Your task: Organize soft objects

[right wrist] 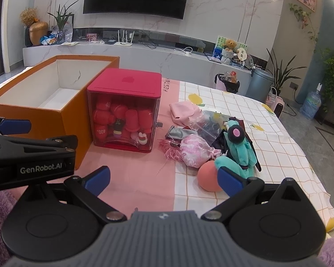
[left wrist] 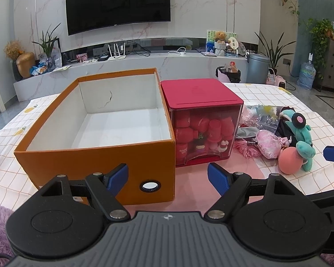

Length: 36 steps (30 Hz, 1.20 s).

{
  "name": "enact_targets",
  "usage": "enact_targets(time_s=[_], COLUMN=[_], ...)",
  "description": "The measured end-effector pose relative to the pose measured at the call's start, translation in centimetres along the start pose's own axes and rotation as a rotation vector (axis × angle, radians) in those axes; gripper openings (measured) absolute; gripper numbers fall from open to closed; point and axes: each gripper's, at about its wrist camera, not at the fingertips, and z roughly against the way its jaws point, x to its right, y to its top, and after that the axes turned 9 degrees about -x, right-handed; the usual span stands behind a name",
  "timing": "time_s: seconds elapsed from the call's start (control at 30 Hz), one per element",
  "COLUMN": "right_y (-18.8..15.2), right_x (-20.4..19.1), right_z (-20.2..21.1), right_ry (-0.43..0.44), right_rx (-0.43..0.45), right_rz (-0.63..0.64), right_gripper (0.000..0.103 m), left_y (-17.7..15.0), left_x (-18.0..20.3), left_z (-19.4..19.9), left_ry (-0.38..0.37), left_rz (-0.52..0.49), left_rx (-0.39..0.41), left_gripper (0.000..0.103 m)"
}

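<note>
Both claws stand wide open and empty — the left gripper (left wrist: 168, 179) before the empty orange box (left wrist: 95, 155), the right gripper (right wrist: 163, 179) near the soft toys (right wrist: 211, 146) heaped right of it. Risk, I judge: pinching the peach ball (right wrist: 208, 176) off-centre could roll it away.

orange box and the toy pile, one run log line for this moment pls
left gripper: open, empty | right gripper: open, empty | orange box: empty | soft toys: piled right of red case | stage: no pick yet
</note>
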Motion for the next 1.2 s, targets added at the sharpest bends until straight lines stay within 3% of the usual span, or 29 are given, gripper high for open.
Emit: enact_targets(time_s=[0.67,0.83,1.2], right_y=[0.0,0.0,1.1], right_x=[-0.1,0.1,3.5], right_z=[-0.1,0.1,-0.3], right_ry=[-0.005,0.0,-0.036], right_rx=[-0.008,0.0,-0.084], right_rz=[0.007,-0.013,-0.128], right_gripper=[0.1,0.1,0.1], left_y=[0.0,0.3,1.6], left_x=[0.2,-0.3,0.0], left_z=[0.0,-0.2,0.5], left_ry=[0.007,-0.027,-0.107], left_rz=[-0.008,0.018,0.013], left_rx=[-0.008,-0.05,-0.018], left_gripper=[0.095,0.095,0.094])
